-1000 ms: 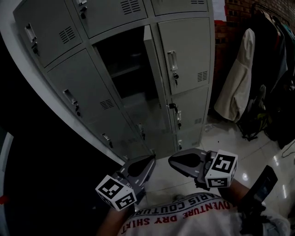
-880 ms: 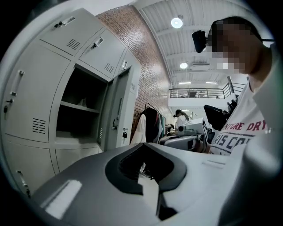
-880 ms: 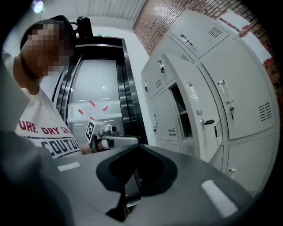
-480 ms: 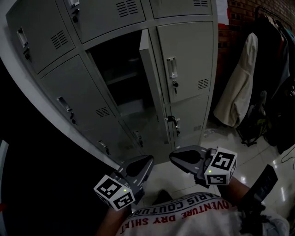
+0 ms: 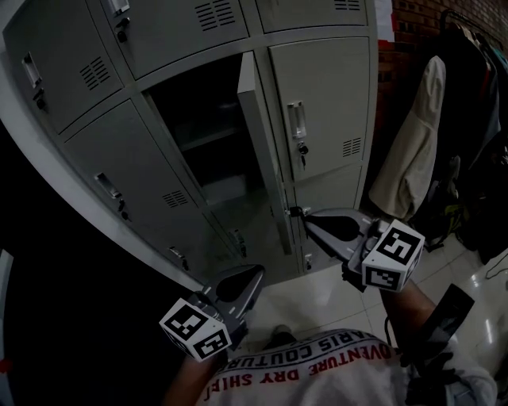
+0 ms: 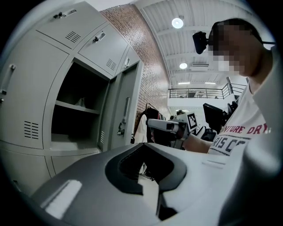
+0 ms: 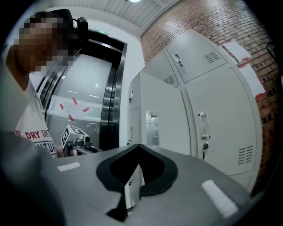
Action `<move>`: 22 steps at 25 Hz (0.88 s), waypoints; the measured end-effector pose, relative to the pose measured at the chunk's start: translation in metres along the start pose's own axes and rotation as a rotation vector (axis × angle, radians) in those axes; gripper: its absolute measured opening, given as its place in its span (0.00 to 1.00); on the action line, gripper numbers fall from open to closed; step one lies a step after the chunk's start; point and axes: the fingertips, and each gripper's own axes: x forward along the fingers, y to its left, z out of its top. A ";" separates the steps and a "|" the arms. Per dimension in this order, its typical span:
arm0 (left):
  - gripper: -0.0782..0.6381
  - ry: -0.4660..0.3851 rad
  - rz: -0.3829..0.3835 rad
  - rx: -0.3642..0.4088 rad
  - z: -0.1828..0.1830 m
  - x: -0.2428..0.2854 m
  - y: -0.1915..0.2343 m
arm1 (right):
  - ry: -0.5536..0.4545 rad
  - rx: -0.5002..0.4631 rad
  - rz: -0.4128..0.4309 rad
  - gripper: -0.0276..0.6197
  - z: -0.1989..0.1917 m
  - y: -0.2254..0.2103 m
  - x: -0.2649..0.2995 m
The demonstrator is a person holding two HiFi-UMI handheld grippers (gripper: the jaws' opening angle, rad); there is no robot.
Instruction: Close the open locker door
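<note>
upper lockers (image 5: 182, 24): cut by top edge | open locker interior (image 5: 202, 135): too dark, I cannot read contents | pale item (image 6: 79, 102) on shelf (image 6: 75, 107): too small to name | dark device (image 5: 452, 313), lower right: too dim to identify

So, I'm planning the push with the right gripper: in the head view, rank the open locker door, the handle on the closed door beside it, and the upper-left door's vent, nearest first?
1. The open locker door, just left of the right gripper.
2. The handle, above it on the closed door.
3. The vent, far upper left.
</note>
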 end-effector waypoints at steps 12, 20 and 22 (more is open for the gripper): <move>0.12 0.012 -0.034 0.013 0.006 0.008 0.011 | -0.035 -0.059 -0.057 0.03 0.026 -0.039 0.038; 0.12 0.023 -0.061 0.025 0.011 0.013 0.024 | -0.034 -0.049 -0.040 0.02 0.022 -0.041 0.056; 0.12 0.020 -0.069 0.024 0.013 0.013 0.028 | -0.039 -0.058 -0.037 0.02 0.022 -0.037 0.060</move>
